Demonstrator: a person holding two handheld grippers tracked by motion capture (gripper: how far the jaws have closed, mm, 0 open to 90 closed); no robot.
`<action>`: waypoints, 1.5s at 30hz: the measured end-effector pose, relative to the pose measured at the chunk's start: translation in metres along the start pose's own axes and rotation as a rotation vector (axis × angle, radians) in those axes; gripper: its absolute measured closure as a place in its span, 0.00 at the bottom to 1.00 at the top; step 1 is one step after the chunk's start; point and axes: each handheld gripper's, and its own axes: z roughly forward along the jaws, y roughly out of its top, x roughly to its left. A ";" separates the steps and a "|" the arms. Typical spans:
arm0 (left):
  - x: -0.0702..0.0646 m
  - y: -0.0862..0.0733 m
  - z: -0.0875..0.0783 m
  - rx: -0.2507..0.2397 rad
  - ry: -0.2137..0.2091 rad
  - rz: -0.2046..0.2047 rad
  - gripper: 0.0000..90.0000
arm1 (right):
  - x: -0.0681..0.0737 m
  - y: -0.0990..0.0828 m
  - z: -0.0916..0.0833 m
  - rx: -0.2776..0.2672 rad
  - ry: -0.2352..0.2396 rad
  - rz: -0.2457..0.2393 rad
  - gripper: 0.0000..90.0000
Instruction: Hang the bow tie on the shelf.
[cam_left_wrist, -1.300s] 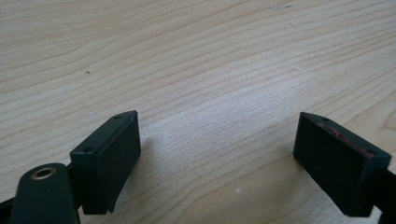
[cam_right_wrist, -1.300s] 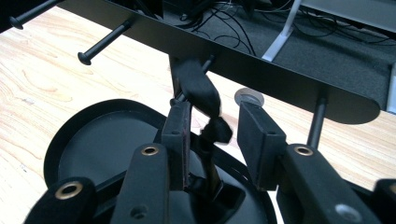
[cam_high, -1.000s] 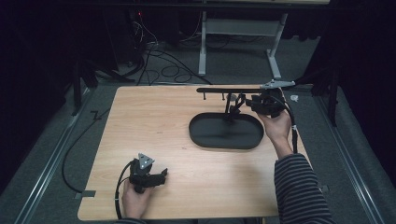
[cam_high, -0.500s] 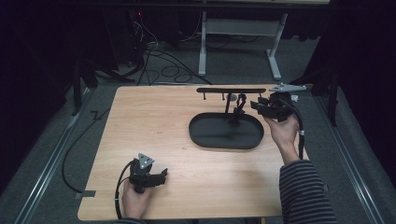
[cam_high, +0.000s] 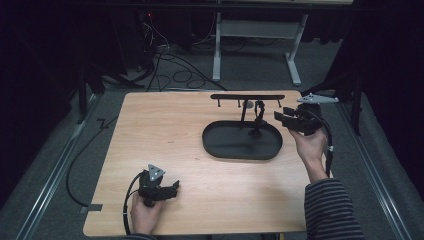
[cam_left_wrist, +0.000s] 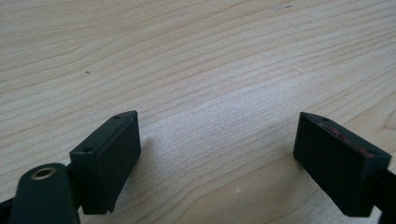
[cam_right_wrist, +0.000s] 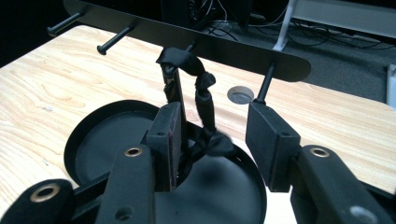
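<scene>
Right gripper (cam_high: 281, 118) with jaws parted, just beside a knotted black strap (cam_right_wrist: 201, 100) on a rack.

Its jaws have just been opening; the strap hangs from a peg of the black rack (cam_high: 247, 97) over the oval tray (cam_high: 215, 145), between the pads, unpressed. Left gripper (cam_high: 172, 188) rests low on the wooden table (cam_high: 160, 130), jaws wide apart.

Our two black handheld grippers, left gripper (cam_high: 172, 188) and right gripper (cam_high: 280, 118), grey three-cornered top plates, brass-ringed screw holes, black trailing cables, our striped sleeve (cam_high: 330, 210).
</scene>
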 end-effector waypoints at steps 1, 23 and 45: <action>0.000 0.000 0.000 0.000 0.000 0.000 0.17 | 0.000 -0.001 -0.001 -0.001 0.001 -0.001 0.62; 0.000 0.000 0.000 0.000 0.000 0.000 0.17 | -0.005 -0.027 -0.029 -0.032 0.027 0.045 0.59; 0.000 0.000 0.000 0.000 0.000 0.000 0.17 | -0.007 -0.055 -0.044 -0.036 0.035 0.074 0.58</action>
